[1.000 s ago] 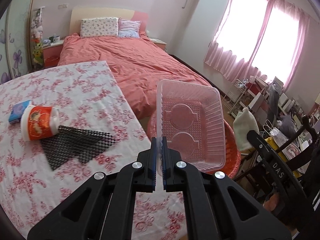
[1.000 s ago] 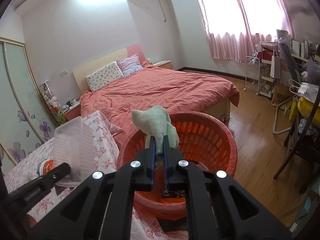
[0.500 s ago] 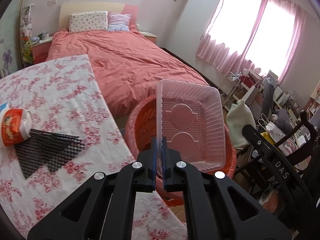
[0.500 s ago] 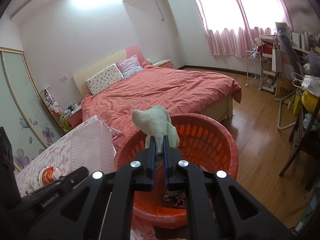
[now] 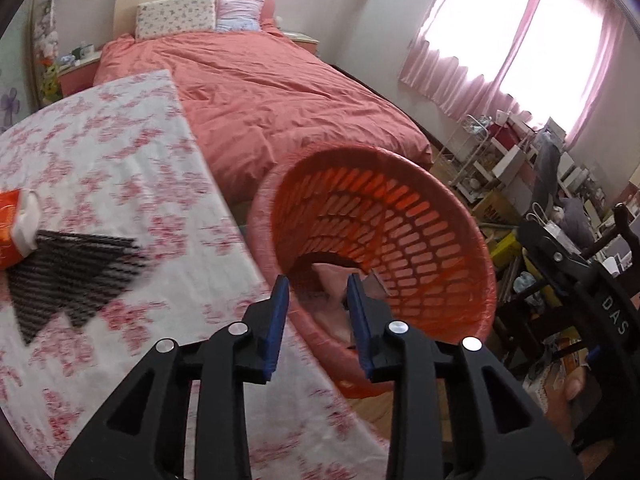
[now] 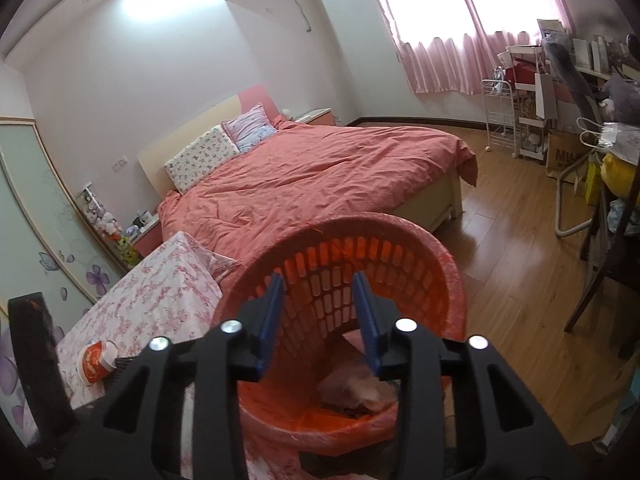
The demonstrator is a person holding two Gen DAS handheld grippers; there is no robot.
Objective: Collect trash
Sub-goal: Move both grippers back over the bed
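An orange slotted basket (image 5: 420,216) (image 6: 400,256) stands beside the floral-cloth table (image 5: 120,168). Both grippers hang over its mouth. My left gripper (image 5: 316,292) has its jaws opening with nothing between them. My right gripper (image 6: 318,292) is likewise opening and empty. Pale trash (image 6: 356,388) lies at the basket's bottom, partly hidden by the fingers. On the table lie a black mesh net (image 5: 72,272) and a tipped orange-and-white cup (image 5: 16,228) (image 6: 96,360).
A bed with a salmon cover (image 5: 280,88) (image 6: 320,176) fills the room beyond the basket. A dark chair and cluttered shelves (image 5: 560,200) stand to the right. Wooden floor (image 6: 520,248) stretches right of the basket. The table edge runs close along the basket's left side.
Both grippers opened. The clear plastic tray left my left gripper and the green cloth left my right one. Both hands sank closer to the basket.
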